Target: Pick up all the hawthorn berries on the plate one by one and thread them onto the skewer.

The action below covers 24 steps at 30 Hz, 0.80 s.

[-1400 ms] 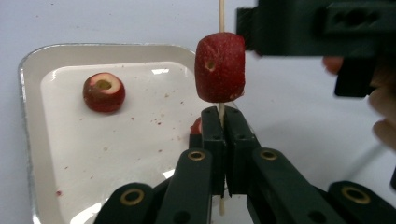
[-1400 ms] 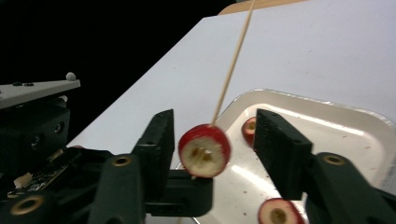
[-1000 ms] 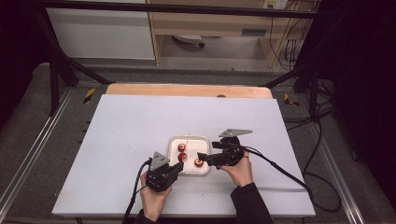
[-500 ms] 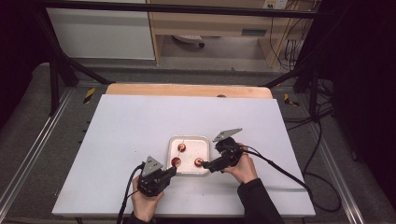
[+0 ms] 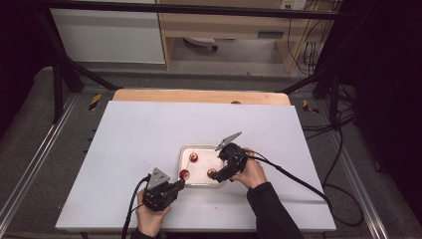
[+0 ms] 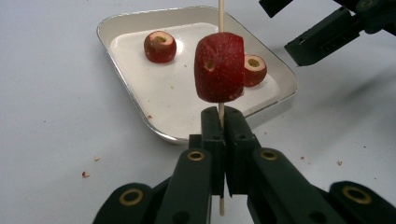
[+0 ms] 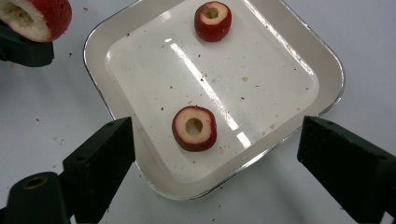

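The left hand-held gripper (image 6: 223,135) is clamping a skewer (image 6: 220,9) bearing a cored red fruit (image 6: 219,67) beside the tray's (image 7: 327,56) rim; the right hand-held gripper (image 7: 212,154), having narrowed slightly, is gaping wide and empty over another fruit piece (image 7: 194,128) near the tray's near edge on the open worktop (image 5: 149,134).

We hold our left gripper (image 5: 175,186) near the front edge of the table, our left hand (image 5: 149,216) wrapped round its body, jaws pressed together. Our right gripper (image 5: 217,174) points down and towards us, its jaws standing wide apart after closing a little just now; our right hand (image 5: 253,172) and dark sleeve reach in from the front edge.
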Motion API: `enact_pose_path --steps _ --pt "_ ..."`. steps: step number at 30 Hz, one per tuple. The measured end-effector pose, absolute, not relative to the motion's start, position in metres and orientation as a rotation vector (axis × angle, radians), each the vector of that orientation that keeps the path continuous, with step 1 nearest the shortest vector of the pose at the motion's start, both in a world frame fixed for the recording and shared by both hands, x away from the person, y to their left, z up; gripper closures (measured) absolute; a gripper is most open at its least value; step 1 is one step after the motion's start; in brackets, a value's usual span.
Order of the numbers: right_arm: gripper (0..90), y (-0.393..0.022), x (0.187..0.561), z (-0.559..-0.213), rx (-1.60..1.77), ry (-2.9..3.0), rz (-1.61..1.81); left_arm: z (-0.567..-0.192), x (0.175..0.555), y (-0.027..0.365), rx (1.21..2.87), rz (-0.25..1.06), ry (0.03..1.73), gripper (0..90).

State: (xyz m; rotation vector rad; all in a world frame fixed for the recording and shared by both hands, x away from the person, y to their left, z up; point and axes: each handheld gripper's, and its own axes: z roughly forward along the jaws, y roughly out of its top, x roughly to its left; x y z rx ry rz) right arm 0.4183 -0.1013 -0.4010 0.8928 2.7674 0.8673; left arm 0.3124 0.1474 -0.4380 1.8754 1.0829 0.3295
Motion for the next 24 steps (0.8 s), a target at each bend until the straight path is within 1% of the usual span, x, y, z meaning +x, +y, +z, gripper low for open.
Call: enact_pose_path --steps 4,10,14,15,20,24 --pt "18.7 -0.094 0.424 -0.402 0.884 2.802 0.837 -0.438 0.313 0.149 1.873 0.324 1.085 88.2" --pt "33.1 -0.083 0.429 -0.407 0.867 2.867 0.772 -0.438 0.313 0.15 1.878 0.321 1.085 88.3" --pt "40.5 -0.078 0.432 -0.41 0.839 2.904 0.704 -0.438 0.313 0.151 1.882 0.317 1.086 88.2" --pt "40.5 -0.078 0.432 -0.41 0.839 2.904 0.704 -0.438 0.313 0.151 1.881 0.315 1.086 88.2" --pt "46.8 -0.073 0.434 -0.411 0.818 2.936 0.662 -0.438 0.313 0.15 1.888 0.311 1.082 88.2" --pt "49.3 -0.072 0.435 -0.414 0.804 2.956 0.617 -0.438 0.314 0.15 1.887 0.31 1.079 88.2"
